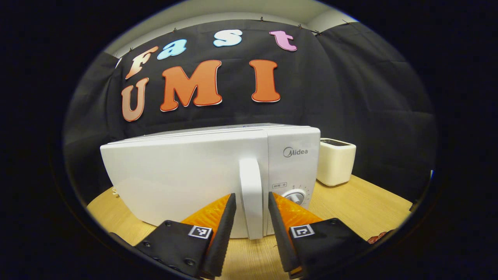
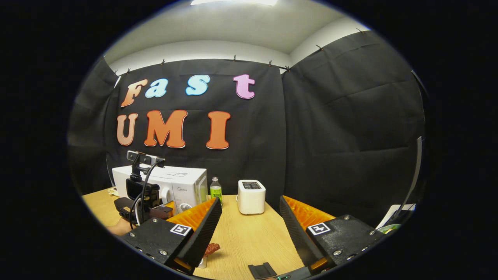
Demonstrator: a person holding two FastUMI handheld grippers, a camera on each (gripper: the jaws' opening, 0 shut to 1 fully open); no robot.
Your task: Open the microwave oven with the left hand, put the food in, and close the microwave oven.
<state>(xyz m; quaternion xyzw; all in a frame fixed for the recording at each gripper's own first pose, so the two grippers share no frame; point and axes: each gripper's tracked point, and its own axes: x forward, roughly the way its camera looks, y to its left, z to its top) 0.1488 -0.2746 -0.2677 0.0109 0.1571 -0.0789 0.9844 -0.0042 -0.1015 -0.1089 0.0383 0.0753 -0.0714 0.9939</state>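
Observation:
The white microwave stands on the wooden table with its door shut. My left gripper is open, its orange fingers straddling the vertical door handle with a thin gap on each side. In the right gripper view the microwave sits at the back left, with the left gripper and a hand in front of it. My right gripper hangs open over the table with nothing between its fingers. A reddish-brown piece of food lies on the table beside its left finger, and also shows at the edge.
A white boxy appliance stands right of the microwave, also seen as the appliance. A green-labelled bottle stands between them. A small black object lies near the front edge. The microwave's dial is right of the handle.

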